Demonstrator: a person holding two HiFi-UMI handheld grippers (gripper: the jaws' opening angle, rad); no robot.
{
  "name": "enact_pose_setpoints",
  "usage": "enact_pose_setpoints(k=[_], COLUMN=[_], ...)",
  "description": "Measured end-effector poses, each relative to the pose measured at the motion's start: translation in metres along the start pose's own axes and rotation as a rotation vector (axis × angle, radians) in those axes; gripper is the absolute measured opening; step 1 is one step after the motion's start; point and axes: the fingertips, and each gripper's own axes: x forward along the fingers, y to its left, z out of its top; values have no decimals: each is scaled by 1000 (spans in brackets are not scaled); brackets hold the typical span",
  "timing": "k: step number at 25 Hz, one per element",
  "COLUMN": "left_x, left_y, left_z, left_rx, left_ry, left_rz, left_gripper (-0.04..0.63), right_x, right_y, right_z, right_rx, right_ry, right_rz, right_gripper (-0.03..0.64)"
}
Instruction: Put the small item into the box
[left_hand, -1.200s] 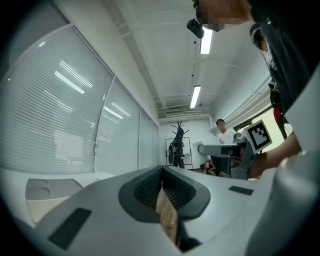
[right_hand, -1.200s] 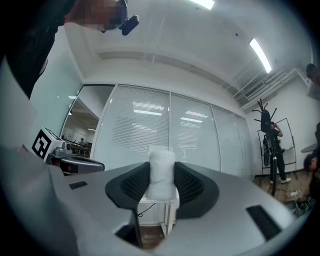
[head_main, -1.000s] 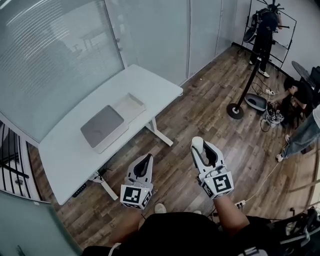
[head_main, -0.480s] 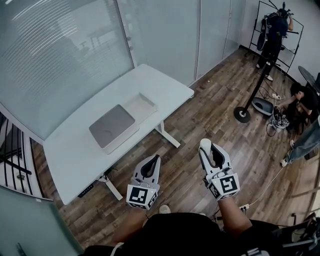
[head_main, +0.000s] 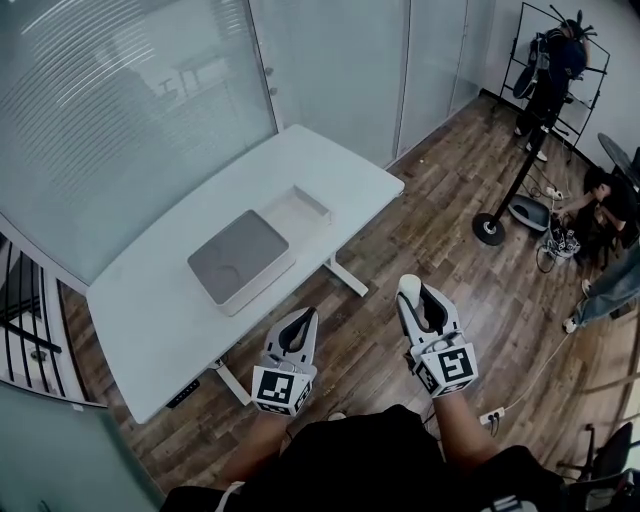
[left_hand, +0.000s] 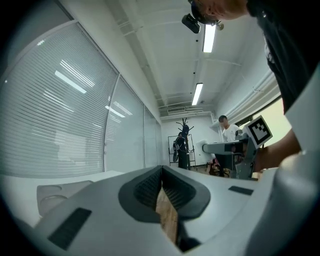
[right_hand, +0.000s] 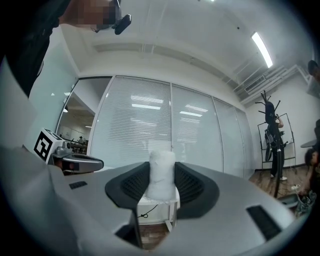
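The small item (right_hand: 162, 175) is a white, soft-looking roll; it stands upright between the pads of my right gripper (right_hand: 162, 184), which is shut on it. In the head view the small item (head_main: 408, 291) shows at the tip of the right gripper (head_main: 410, 297), over the wooden floor, short of the table. On the white table (head_main: 160, 310) lies the box (head_main: 240, 258), grey-topped, with an open white tray part (head_main: 297, 212) on its far side. My left gripper (head_main: 304, 322) is shut and holds nothing; its jaws meet at the left gripper (left_hand: 161, 172) tip.
The table stands against glass walls with blinds. A black stand with a round base (head_main: 489, 228) rises at the right, with cables and a power strip (head_main: 491, 411) on the floor. One person (head_main: 550, 70) stands far back; another (head_main: 605, 200) crouches at the right edge.
The table and box have slid right and lower in the head view, closer to me. Both grippers keep their place before my body, the right still shut on the white item.
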Motion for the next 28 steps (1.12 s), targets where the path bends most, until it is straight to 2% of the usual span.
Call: enact_pose_setpoints(k=[3,7,11,20,28], left_x=[3,15,35,83,113], left_y=[17,33,52,87,117], left_z=[0,7,4,-1,-9], left_rx=[-15,28,24,23,1], left_ry=[-1,-1,5,52,73], left_rz=[22,50,91,239,374], left_gripper=[12,12,12,12,12], right_x=[14,35,66,146,215], right_y=[2,-3,-10,-39,-43], right_z=[0,2,-7,-32,-59], right_rx=[-5,-9,-15,10,-14], right_ry=[6,4,14,51,116], right_rz=[16,43,100,274,471], right_gripper=[161,161,161,161,161])
